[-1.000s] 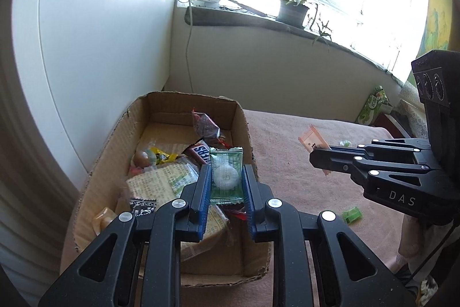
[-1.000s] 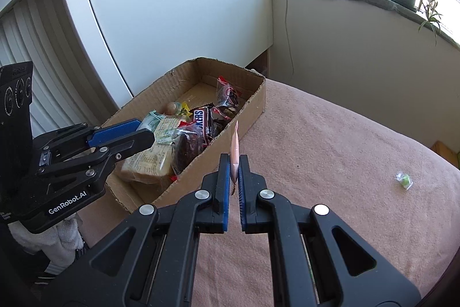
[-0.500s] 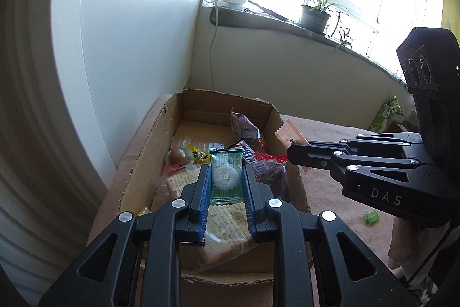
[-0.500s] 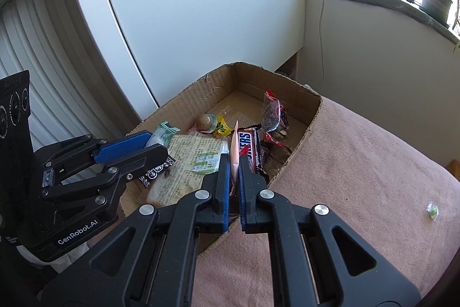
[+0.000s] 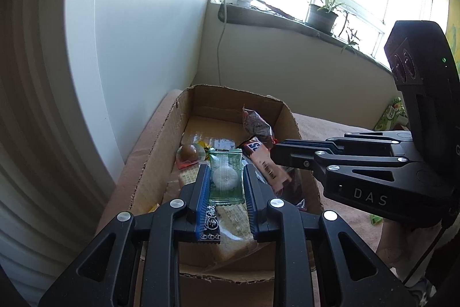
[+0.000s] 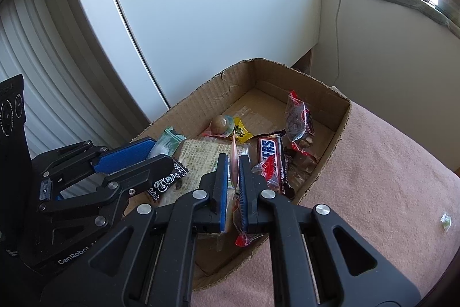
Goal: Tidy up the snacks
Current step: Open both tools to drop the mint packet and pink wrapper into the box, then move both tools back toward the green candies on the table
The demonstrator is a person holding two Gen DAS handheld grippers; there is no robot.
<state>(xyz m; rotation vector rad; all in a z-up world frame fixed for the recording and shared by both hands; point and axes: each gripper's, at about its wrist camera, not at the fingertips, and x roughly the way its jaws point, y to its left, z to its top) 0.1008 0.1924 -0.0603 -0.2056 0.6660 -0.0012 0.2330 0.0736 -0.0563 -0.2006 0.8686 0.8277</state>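
Left wrist view shows your left gripper (image 5: 224, 183) clamped on a green-wrapped round snack (image 5: 225, 177), held above the cardboard box (image 5: 155, 157) near its front end. Your right gripper (image 6: 231, 177) pinches a thin pink packet (image 6: 234, 163) edge-on over the box's near side, above the Snickers bar (image 6: 270, 154) and cracker pack (image 6: 198, 157) lying inside on the pink blanket (image 6: 388, 177).

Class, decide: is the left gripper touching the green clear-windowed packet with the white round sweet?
Touching. The left wrist view shows the left gripper with both blue fingers pressed against the green packet, holding it above the cardboard box.
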